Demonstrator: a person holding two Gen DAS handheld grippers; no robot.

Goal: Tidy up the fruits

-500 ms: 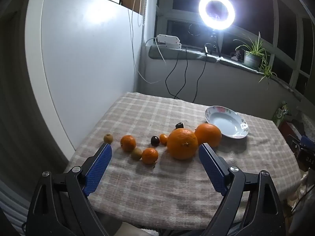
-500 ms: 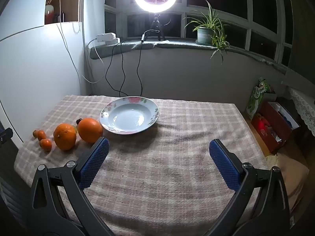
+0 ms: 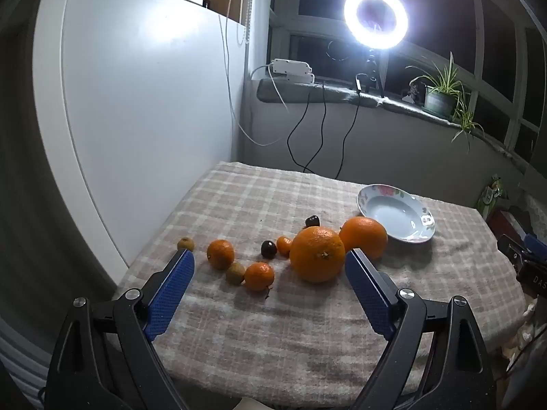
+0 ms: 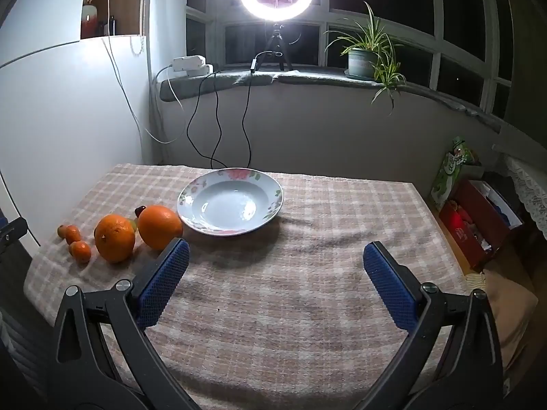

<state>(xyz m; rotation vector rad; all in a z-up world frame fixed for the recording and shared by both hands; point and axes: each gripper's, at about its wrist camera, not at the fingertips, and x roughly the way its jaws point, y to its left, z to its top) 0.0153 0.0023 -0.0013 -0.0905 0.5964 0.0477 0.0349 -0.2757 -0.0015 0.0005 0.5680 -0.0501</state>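
Observation:
Fruits lie on the checked tablecloth (image 3: 307, 324): two large oranges (image 3: 317, 254) (image 3: 364, 235), small mandarins (image 3: 220, 253) (image 3: 259, 275), two brownish kiwi-like fruits (image 3: 235, 273) (image 3: 185, 244) and two dark fruits (image 3: 268, 248) (image 3: 312, 220). An empty flowered plate (image 3: 396, 217) stands behind them to the right. My left gripper (image 3: 270, 273) is open and empty, just in front of the fruits. My right gripper (image 4: 275, 266) is open and empty, in front of the plate (image 4: 230, 201), with the large oranges (image 4: 114, 237) (image 4: 159, 226) to its left.
A white panel (image 3: 136, 119) stands along the table's left edge. A ring light (image 3: 375, 17), cables and a potted plant (image 3: 441, 94) sit on the window sill behind. A red box (image 4: 478, 218) stands on the floor to the right.
Both views have barely shifted; the left gripper has edged slightly nearer the fruits. Nothing was taken hold of or let go.

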